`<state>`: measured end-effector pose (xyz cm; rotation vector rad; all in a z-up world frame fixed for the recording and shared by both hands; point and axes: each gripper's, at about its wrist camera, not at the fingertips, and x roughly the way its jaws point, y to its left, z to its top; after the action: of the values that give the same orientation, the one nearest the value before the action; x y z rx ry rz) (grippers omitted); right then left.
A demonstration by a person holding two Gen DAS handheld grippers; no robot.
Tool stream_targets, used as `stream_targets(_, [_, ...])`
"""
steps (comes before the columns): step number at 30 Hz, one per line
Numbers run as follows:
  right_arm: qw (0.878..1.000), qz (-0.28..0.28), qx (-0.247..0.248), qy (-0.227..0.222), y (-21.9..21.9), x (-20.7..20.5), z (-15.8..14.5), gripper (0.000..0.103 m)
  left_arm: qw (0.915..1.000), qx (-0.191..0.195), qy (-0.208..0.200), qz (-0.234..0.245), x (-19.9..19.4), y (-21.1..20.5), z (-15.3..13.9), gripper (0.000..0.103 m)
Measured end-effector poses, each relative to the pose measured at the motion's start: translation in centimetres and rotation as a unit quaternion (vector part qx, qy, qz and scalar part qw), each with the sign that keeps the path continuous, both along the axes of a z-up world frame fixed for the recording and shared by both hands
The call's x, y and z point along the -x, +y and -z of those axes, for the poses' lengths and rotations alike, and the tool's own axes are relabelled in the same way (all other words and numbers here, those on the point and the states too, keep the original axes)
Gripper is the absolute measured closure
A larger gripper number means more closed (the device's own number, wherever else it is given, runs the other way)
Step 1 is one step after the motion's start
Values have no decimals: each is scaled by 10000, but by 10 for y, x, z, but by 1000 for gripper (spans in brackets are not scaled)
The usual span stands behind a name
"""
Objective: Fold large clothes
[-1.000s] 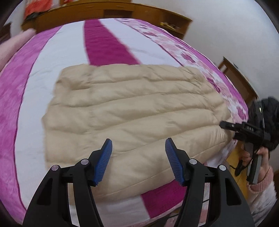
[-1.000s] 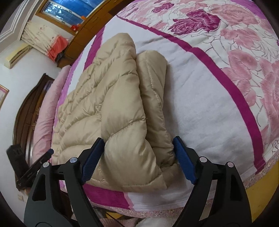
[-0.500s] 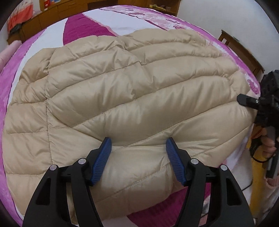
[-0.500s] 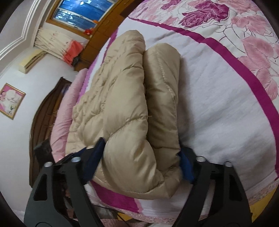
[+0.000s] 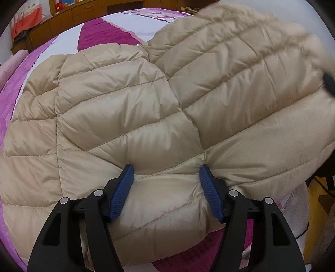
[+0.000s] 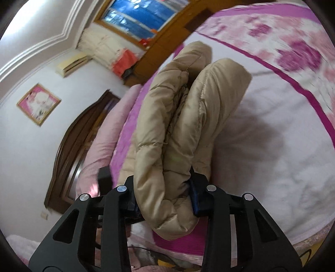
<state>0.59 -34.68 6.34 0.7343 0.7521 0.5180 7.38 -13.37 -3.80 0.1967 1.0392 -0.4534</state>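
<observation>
Both grippers work a beige quilted jacket (image 5: 129,117) spread across a bed (image 5: 98,35) with a white, pink and magenta cover. Left gripper (image 5: 166,189) points steeply down at the near edge of the jacket, its jaws standing fairly wide, blue pads (image 5: 120,194) set against a puffed fold of the padding that bulges up between them; the fabric touches both pads, though a firm grip cannot be told from this view. Ahead of it the jacket fills nearly the whole view, and to its right a raised flap of the garment hangs blurred above the flat part.

Right gripper (image 6: 165,196) has just been closing and now clamps a thick doubled roll of the same jacket (image 6: 167,129), the bundle squeezed narrow between its jaws and rising away from it in two padded lobes. Only a sliver of its right blue pad (image 6: 193,197) shows beside the fabric. To the right of that gripper lies the white and floral cover of the bed (image 6: 272,146); to its left, a pink pillow (image 6: 100,146) against a dark wooden headboard (image 6: 69,150). Beyond, a framed picture (image 6: 38,104) hangs on the wall and a window (image 6: 142,16) shows blue.
</observation>
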Motion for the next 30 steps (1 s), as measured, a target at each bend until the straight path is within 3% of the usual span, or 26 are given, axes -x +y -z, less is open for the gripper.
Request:
stream_targets(7, [9973, -279, 659, -169, 56, -16, -30, 67, 9998, 36, -177, 40, 10, 1, 0, 43])
stream_targets(13, [9917, -371, 1214, -215, 93, -16, -38, 67, 9996, 128, -244, 92, 22, 12, -7, 47])
stream_targets(17, [9863, -347, 1590, -272, 109, -21, -47, 67, 9988, 464, -161, 37, 33, 43, -31, 49])
stream_targets(22, [9813, -340, 1868, -304, 128, -28, -53, 67, 9961, 215, -773, -366, 43, 104, -66, 51])
stream_targets(26, [9774, -406, 2045, -354, 146, -33, -55, 67, 9933, 104, -907, -711, 33, 145, -68, 54])
stream_targets(30, [9706, -671, 2282, -360, 175, -37, -57, 67, 9918, 171, -719, -1040, 9, 175, -56, 67])
